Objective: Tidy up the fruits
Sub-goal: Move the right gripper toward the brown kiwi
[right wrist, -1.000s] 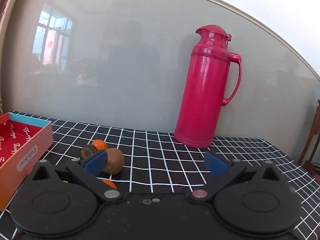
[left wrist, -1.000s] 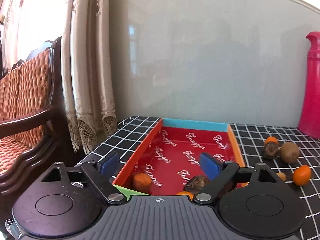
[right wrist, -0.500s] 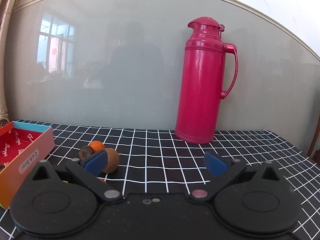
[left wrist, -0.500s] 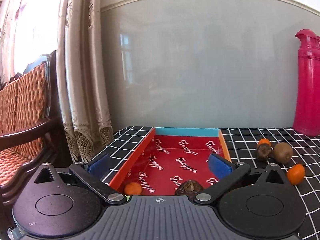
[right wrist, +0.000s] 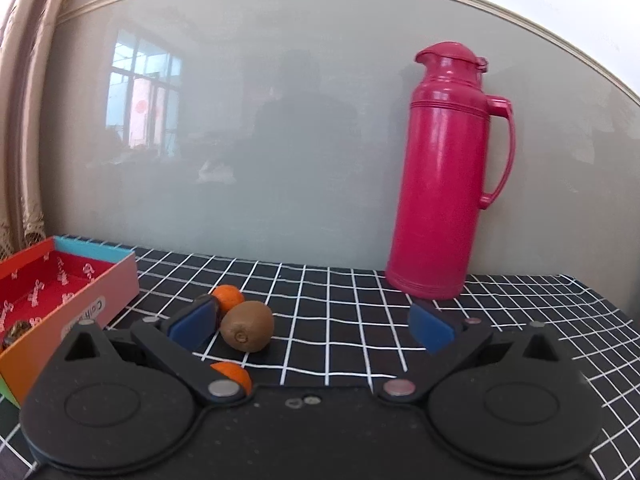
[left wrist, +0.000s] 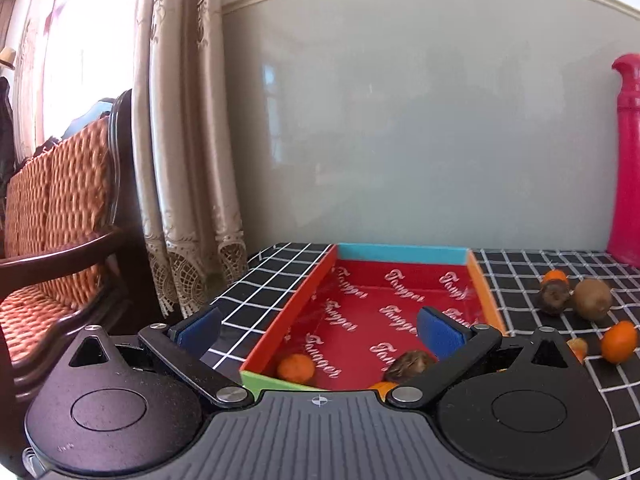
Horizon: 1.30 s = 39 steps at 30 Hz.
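Checked tablecloth [right wrist: 340,320]: we see both grippers, left [left wrist: 320,326] and right [right wrist: 312,326], gaping empty; box [left wrist: 400,254] holds two fruits, kiwi [right wrist: 247,326] beside box awaits pickup.

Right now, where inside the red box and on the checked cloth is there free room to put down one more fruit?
The red-lined cardboard box is bare in its middle and far part, up to the blue end wall. Its near end is crowded: a small orange fruit and a brown wrinkled fruit. On the black-and-white checked cloth, free room lies between the brown kiwi and the pink thermos.
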Each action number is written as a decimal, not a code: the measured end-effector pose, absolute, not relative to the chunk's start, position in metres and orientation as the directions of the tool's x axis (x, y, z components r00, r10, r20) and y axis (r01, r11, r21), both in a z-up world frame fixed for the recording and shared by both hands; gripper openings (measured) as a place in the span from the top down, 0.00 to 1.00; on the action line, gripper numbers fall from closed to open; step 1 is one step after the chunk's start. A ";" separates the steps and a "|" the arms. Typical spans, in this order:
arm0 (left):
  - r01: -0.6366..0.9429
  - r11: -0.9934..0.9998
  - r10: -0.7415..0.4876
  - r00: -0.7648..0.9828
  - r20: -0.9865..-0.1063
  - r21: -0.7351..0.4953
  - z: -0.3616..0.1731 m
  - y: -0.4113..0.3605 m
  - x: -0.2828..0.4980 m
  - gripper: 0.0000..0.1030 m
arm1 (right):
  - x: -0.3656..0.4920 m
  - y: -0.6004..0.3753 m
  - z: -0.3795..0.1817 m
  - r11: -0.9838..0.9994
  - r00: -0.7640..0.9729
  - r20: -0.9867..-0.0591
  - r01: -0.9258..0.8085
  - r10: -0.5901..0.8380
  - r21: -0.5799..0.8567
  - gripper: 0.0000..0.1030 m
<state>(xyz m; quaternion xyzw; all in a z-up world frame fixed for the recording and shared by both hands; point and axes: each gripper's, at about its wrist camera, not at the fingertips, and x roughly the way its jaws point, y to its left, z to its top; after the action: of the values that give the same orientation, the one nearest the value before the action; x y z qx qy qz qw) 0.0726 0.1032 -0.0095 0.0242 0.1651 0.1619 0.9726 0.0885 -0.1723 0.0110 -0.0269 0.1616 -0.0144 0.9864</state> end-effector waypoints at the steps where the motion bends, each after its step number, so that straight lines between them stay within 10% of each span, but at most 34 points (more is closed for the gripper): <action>1: -0.314 0.944 0.331 0.890 -0.313 0.105 -0.010 0.104 0.073 0.00 | 0.090 -0.172 0.007 0.998 0.947 -0.321 0.012 -0.030 -0.057 0.00; 39: -0.610 0.785 0.602 0.710 -0.364 0.109 -0.023 0.181 0.083 0.00 | 0.200 -0.139 -0.034 0.995 0.851 -0.524 -0.078 0.032 -0.067 0.32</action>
<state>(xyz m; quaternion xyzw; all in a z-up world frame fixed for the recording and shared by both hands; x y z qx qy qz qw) 0.0834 0.1815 -0.0235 -0.0097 0.1933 0.3277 0.9247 0.1999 -0.1388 -0.0337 -0.0430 0.2715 0.0286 0.9611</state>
